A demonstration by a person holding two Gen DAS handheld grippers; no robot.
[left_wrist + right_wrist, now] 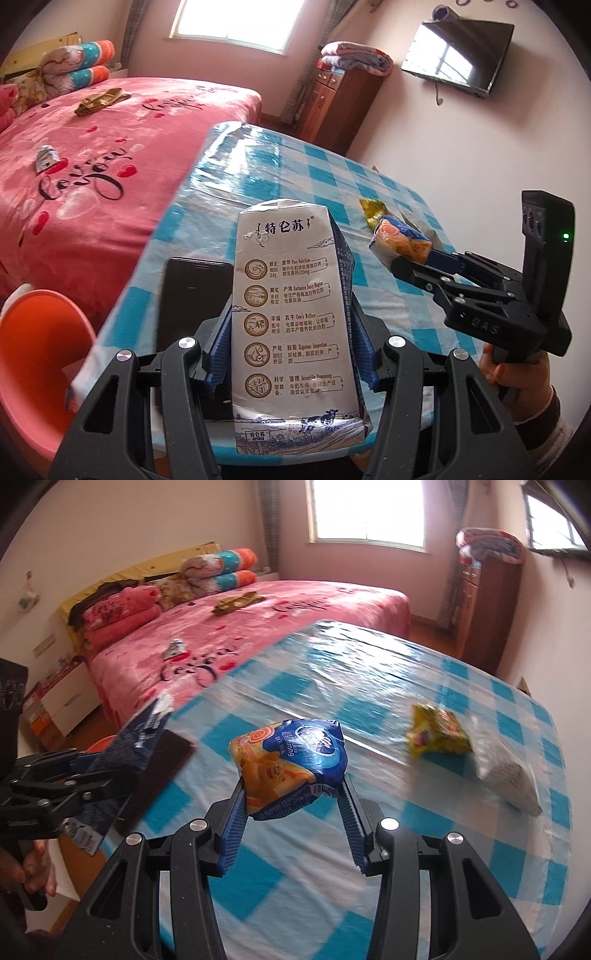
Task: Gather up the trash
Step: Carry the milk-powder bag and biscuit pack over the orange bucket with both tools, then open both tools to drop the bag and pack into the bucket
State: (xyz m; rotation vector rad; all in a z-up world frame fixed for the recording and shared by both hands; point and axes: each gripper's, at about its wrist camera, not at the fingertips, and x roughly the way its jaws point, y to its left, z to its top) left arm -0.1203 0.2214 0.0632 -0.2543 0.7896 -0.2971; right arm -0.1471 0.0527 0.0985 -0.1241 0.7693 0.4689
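My left gripper is shut on a flattened white milk carton and holds it above the near edge of the blue checked table. My right gripper is shut on a blue and orange snack wrapper and holds it above the table; this gripper also shows in the left wrist view. A yellow wrapper and a white packet lie on the table's right side. An orange bin stands below the table's left corner.
A black phone lies on the table near its left edge. A pink bed beside the table carries a small carton and a brown wrapper. A wooden cabinet stands by the far wall.
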